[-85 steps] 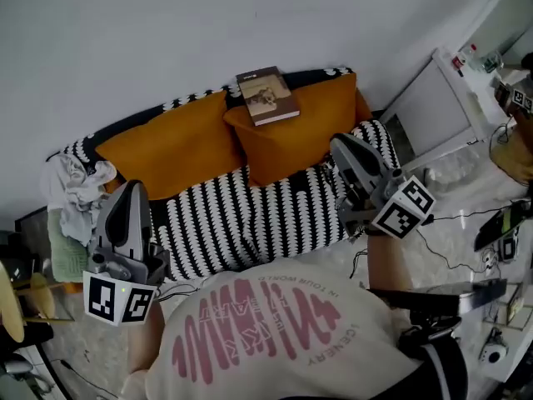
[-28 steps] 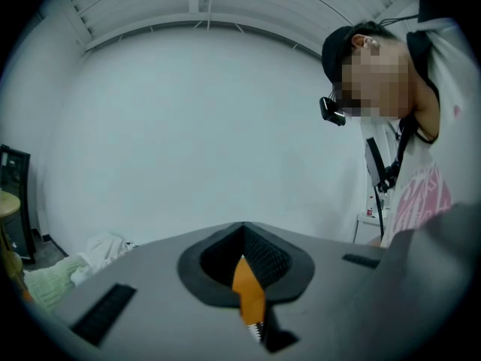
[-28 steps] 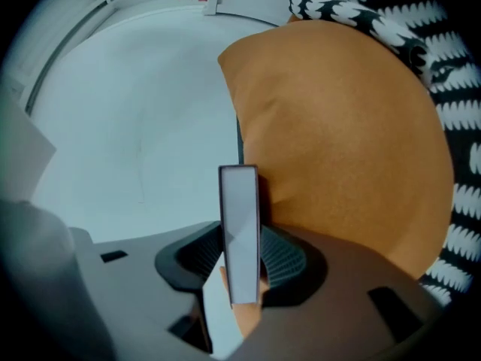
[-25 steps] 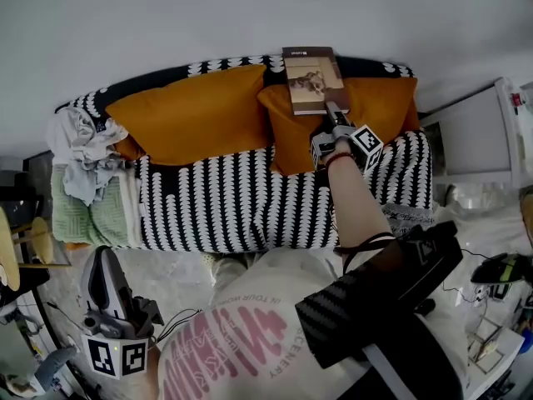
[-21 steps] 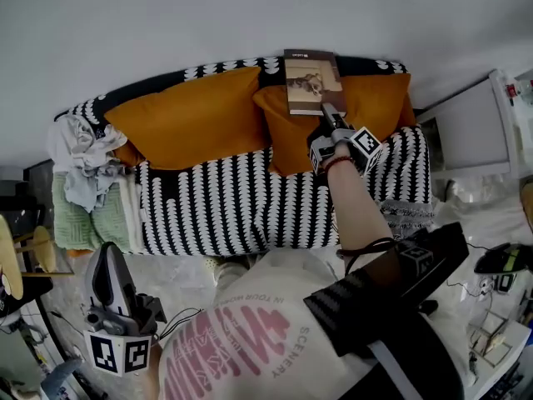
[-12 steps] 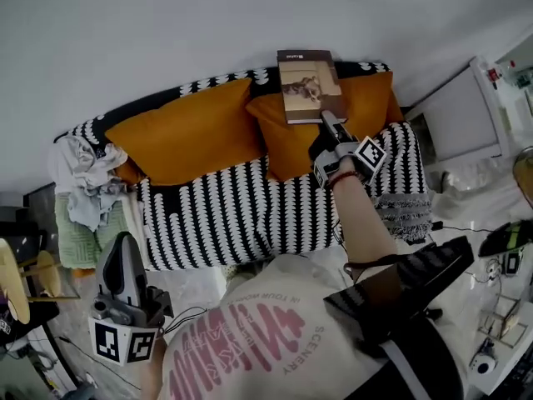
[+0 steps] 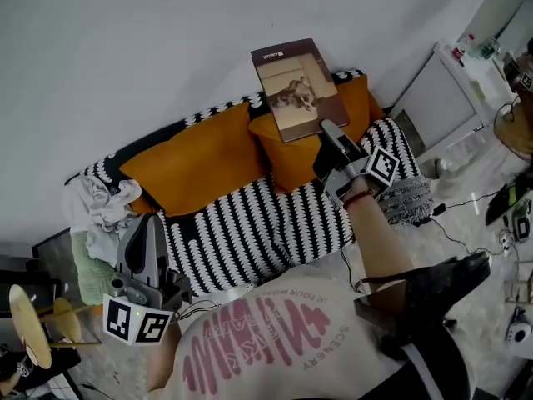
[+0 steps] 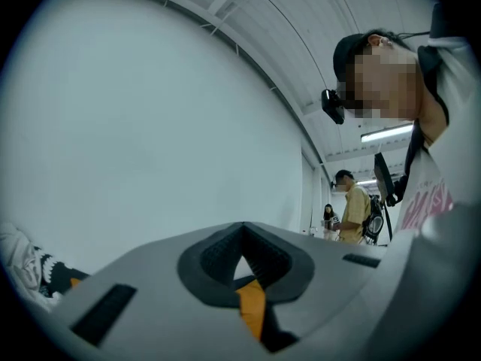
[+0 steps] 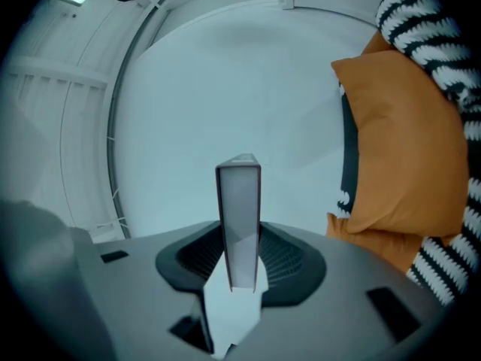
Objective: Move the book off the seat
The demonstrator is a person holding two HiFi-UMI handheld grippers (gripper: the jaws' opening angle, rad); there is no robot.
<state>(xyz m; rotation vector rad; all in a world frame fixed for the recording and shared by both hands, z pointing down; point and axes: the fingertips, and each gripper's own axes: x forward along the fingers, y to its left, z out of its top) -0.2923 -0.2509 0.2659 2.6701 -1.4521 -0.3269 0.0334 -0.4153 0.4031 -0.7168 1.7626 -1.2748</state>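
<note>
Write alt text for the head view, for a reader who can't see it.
The right gripper clamps a brown book with a photo cover by its lower edge, holding it over two orange cushions on a black-and-white patterned sofa. The left gripper, shut and empty, hangs near the sofa's left end.

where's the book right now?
Head view, top centre: the book is clamped in the right claw, held above the right-hand orange cushion, in front of the white wall.
</note>
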